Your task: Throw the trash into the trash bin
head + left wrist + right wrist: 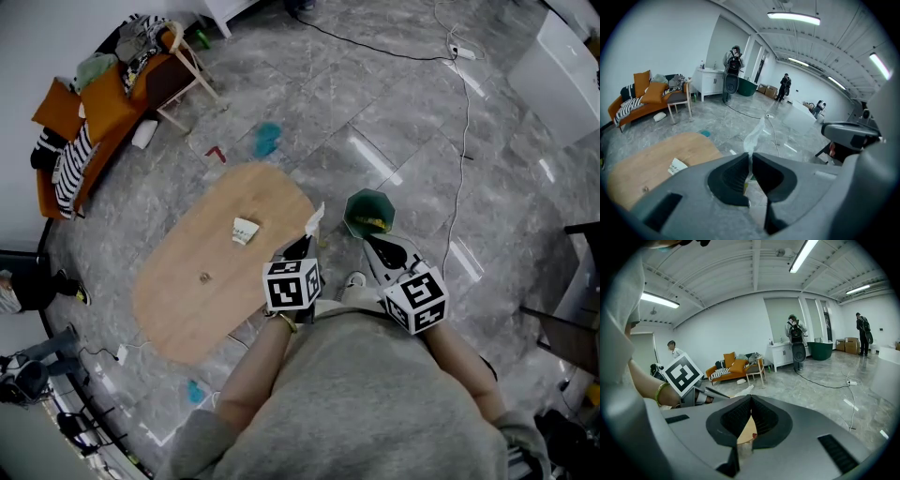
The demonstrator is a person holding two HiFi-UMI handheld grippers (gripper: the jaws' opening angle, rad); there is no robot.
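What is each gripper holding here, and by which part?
The left gripper pinches a thin white scrap by its lower part, the rest sticking up. The right gripper is shut on nothing.

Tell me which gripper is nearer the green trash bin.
Right. In the head view the right gripper points at the green trash bin, its tips just short of the near rim. The left gripper, pinching a white wrapper, is off to the bin's left, over the table edge.

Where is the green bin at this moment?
In the head view the bin stands on the floor right of centre, beside the table's right end, just ahead of the right gripper.
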